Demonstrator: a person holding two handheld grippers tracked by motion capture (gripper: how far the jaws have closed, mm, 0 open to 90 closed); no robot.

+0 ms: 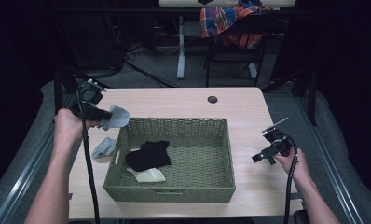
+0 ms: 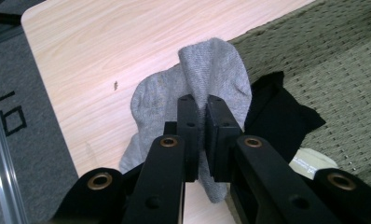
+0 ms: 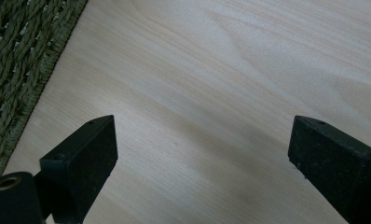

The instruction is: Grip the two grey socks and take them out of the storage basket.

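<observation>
Grey sock point(image 2: 211, 70): soft, light, limp; pinch a fold.
Left tongs point(image 2: 200, 135): clamped on it, frame centre.
Right tongs point(image 3: 202, 154): wide apart, empty.

A soft grey knit sock point(image 1: 118, 115) hangs crumpled left of centre in the high view, just off the upper left corner of a rectangular olive-green woven basket point(image 1: 183, 190), pinched between the closed jaws of the left gripper point(image 2: 201, 122). A second pale grey sock point(image 1: 104, 147) lies bunched on the light wooden table point(image 1: 249, 112) against the basket's left wall. Inside the basket, toward its left end, a black sock point(image 1: 148, 155) lies spread over a cream-coloured sock point(image 1: 150, 175) that shows at its lower edge.
</observation>
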